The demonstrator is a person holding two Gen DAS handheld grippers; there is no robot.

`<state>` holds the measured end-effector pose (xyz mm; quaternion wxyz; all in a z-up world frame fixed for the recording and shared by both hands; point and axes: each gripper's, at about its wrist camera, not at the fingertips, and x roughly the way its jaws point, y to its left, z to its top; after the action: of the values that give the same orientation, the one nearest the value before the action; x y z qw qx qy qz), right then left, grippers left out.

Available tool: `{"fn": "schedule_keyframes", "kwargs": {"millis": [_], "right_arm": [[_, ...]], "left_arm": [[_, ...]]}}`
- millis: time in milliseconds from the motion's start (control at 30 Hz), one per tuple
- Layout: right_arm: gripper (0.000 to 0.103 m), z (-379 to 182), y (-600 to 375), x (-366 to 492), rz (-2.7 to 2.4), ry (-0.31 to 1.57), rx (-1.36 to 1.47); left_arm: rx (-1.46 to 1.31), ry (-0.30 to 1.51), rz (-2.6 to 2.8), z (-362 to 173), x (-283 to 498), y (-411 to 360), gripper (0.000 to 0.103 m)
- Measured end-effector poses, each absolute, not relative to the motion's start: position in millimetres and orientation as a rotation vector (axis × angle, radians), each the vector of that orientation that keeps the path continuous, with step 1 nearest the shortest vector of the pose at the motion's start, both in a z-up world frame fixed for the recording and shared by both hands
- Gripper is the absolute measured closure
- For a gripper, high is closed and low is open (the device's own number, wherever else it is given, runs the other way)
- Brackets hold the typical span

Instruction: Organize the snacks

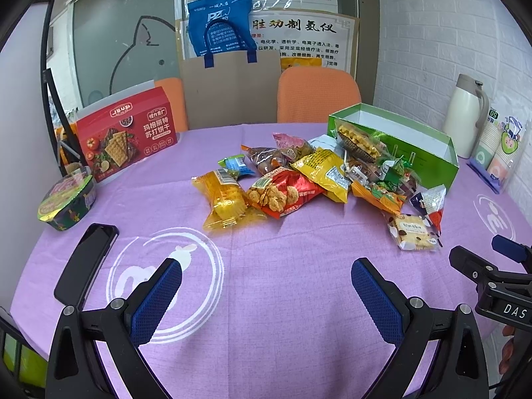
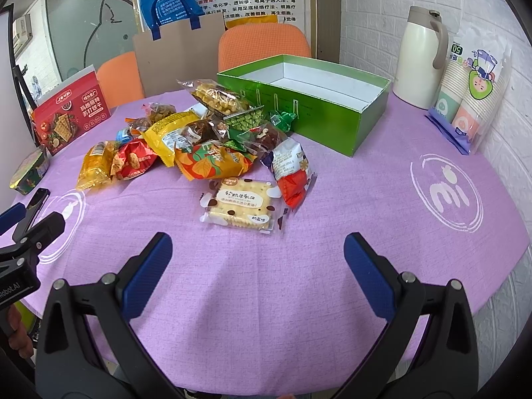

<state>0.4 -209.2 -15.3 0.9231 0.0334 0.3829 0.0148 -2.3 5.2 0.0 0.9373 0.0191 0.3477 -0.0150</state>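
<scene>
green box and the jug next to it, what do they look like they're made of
Green box: likely printed cardboard, with thin flat walls, a white inside and a slight sheen. Jug: smooth cream shell, plastic or coated metal, can't tell; grey handle looks plastic.

A cream thermos jug [image 2: 421, 56] stands beside a sleeve of paper cups [image 2: 472, 99] on a bench draped in purple cloth [image 2: 266, 266]; two orange chairs [image 1: 317, 94] and a hanging blue tote bag [image 1: 217, 21] sit behind, a black phone [image 1: 86, 261] lying flat.

Green box [image 2: 332, 113], purple tablecloth [image 2: 266, 282] with white logos.
</scene>
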Motion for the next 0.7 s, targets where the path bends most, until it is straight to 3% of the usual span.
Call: {"fn": "schedule_keyframes", "kwargs": {"millis": [700], "right_arm": [[0.001, -21.6, -207.6, 5.9, 0.028, 0.808, 0.069]], "left_arm": [[0.013, 0.739, -0.028, -7.2, 3.3, 6.3, 0.000]]}}
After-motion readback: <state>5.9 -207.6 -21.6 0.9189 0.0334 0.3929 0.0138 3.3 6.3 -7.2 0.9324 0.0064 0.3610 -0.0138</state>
